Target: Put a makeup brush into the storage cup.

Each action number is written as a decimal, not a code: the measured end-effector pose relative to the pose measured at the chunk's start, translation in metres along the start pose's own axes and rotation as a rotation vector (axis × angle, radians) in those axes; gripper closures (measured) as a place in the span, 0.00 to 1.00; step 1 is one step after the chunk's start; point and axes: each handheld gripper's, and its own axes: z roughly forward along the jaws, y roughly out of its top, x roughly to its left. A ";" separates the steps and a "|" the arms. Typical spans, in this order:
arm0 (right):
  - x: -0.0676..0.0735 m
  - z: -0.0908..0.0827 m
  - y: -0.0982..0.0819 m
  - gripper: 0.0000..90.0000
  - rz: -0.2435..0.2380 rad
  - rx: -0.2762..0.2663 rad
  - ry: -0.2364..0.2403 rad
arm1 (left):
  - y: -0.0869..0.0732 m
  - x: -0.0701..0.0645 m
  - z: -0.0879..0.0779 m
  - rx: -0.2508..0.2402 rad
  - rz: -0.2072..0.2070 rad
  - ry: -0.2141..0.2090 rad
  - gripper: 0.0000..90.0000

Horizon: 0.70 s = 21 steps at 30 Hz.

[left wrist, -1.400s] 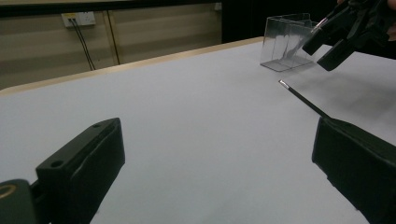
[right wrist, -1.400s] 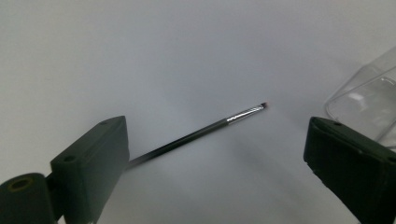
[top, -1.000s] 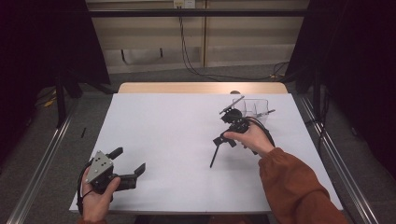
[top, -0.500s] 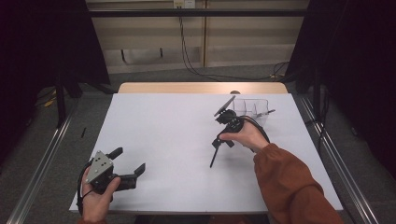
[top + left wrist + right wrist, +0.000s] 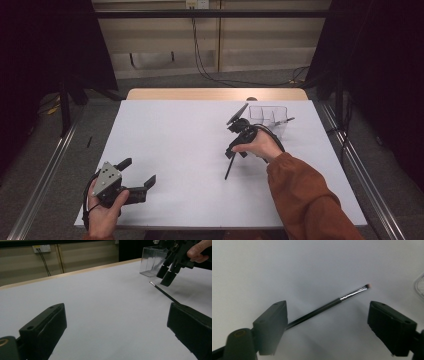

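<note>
A slim makeup brush (image 5: pixel 329 305) lies flat on the white table cover (image 5: pixel 180 135), right of centre, and the right gripper (image 5: pixel 239 144) hangs directly over it, pointing down. In the right gripper view the brush runs on a slant between the two black jaws: its dark handle passes under the left-hand jaw at the lower left, its shiny metal ferrule and small pale tip point up and to the right, ending short of the other jaw. The jaws stand well apart and have just been closing a little, with the brush between them but not pressed by either pad. The coming grasp likely turns on this slant, since the handle crosses the gap at an angle rather than squarely and the hand may need to turn before the pads can meet it across its thin width. From above, the brush's long axis runs from under the right hand toward the person. The left gripper (image 5: pixel 134 176) rests well apart at the near left corner, its jaws spread wide on nothing, so the right hand is plainly the nearer one. Just beyond the right gripper stands a clear plastic organizer box (image 5: pixel 268 116) with thin, glossy walls. The brush is thin, round and smooth, likely to roll or slip.
</note>
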 end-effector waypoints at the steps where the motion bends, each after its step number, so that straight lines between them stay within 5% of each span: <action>1: 0.000 0.002 0.000 0.20 0.006 0.003 -0.001 | 0.000 0.000 0.000 0.000 0.000 -0.001 0.03; 13: 0.000 0.017 0.004 0.29 0.047 0.049 -0.024 | 0.000 -0.001 0.000 0.004 0.001 -0.003 0.03; 21: 0.010 0.021 0.004 0.31 -0.005 0.067 -0.108 | -0.001 -0.001 0.000 0.001 -0.001 -0.004 0.03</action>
